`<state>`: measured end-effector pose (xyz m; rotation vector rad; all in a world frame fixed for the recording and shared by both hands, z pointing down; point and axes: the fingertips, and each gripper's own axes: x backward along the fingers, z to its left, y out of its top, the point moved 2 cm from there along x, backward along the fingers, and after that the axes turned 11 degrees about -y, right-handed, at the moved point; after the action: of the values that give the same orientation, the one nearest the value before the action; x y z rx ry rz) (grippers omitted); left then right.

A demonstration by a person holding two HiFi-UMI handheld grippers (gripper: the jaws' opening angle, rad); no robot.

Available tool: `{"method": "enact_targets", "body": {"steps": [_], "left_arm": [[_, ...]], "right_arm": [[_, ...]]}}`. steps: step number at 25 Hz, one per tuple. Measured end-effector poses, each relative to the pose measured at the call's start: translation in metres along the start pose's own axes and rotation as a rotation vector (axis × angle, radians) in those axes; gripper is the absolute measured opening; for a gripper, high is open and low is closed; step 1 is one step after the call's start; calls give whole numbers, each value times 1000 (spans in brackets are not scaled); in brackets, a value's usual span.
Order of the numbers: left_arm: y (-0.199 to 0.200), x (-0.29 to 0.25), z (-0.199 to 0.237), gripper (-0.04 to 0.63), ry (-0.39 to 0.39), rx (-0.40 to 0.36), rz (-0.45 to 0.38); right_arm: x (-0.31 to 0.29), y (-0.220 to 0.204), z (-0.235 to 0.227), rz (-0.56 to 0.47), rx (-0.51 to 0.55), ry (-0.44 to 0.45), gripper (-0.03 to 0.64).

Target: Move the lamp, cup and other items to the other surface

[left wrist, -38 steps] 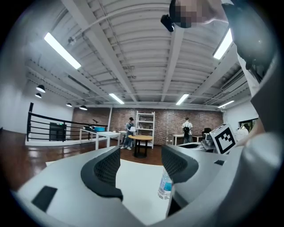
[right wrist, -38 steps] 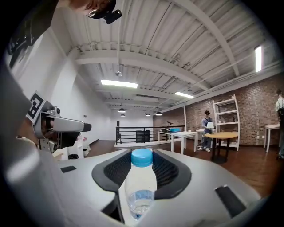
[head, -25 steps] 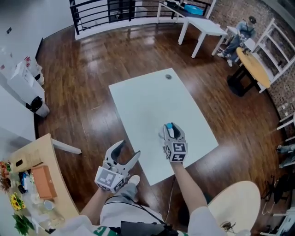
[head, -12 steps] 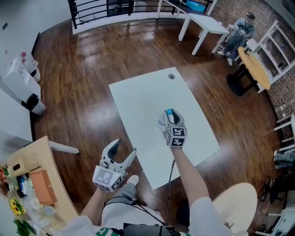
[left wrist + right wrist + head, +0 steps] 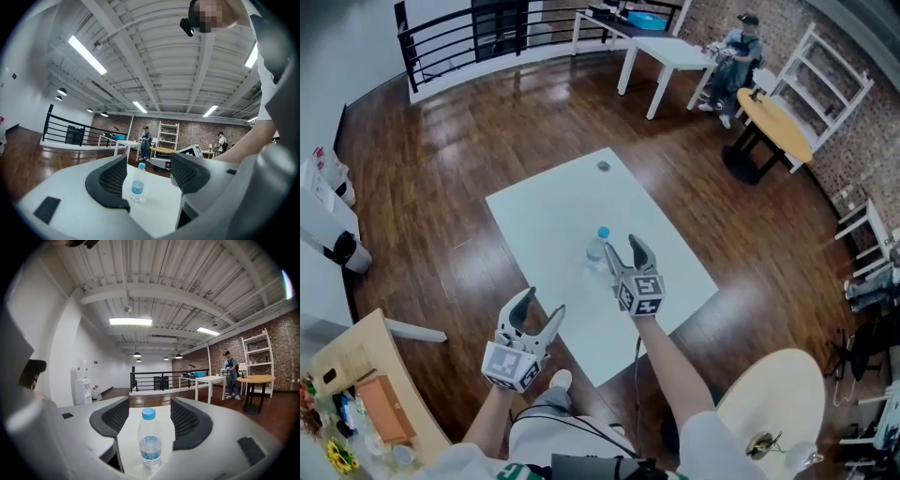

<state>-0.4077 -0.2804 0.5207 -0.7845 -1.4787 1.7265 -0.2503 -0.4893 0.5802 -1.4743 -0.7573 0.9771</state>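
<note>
That small dark thing (image 5: 603,166) on the white table (image 5: 544,216): too tiny to name.
Print on the bottle (image 5: 150,439): blurred, unreadable.
The wooden desk (image 5: 366,370): cut off by the left edge.

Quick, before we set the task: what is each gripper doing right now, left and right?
Left gripper: open, empty.
Right gripper: open, jaws have just been opening; the bottle stands free on the table just ahead, untouched.

We stand on a dark wood floor (image 5: 441,187). At eleven o'clock runs a black railing (image 5: 459,28). At one o'clock is a white table (image 5: 670,52) with a person (image 5: 733,47) beside it. At two o'clock a round wooden table (image 5: 773,122) and a white shelf (image 5: 830,66) stand by a brick wall (image 5: 862,159). Strip lights (image 5: 130,321) hang from the white ceiling (image 5: 154,287).
</note>
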Motion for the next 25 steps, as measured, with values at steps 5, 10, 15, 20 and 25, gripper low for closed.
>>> {"method": "enact_targets", "body": {"steps": [5, 10, 15, 20, 25], "left_arm": [[11, -15, -48, 290, -72, -17, -25], [16, -29, -108, 290, -152, -22, -20], [19, -35, -168, 290, -262, -37, -8], [18, -49, -234, 278, -404, -76, 2], [21, -61, -293, 278, -542, -95, 8]], "right_arm": [[83, 44, -15, -136, -69, -9, 299], [185, 71, -46, -254, -123, -76, 299], [298, 78, -71, -296, -4, -209, 299], [409, 61, -103, -285, -23, -399, 299], [493, 49, -114, -263, -72, -534, 298]]}}
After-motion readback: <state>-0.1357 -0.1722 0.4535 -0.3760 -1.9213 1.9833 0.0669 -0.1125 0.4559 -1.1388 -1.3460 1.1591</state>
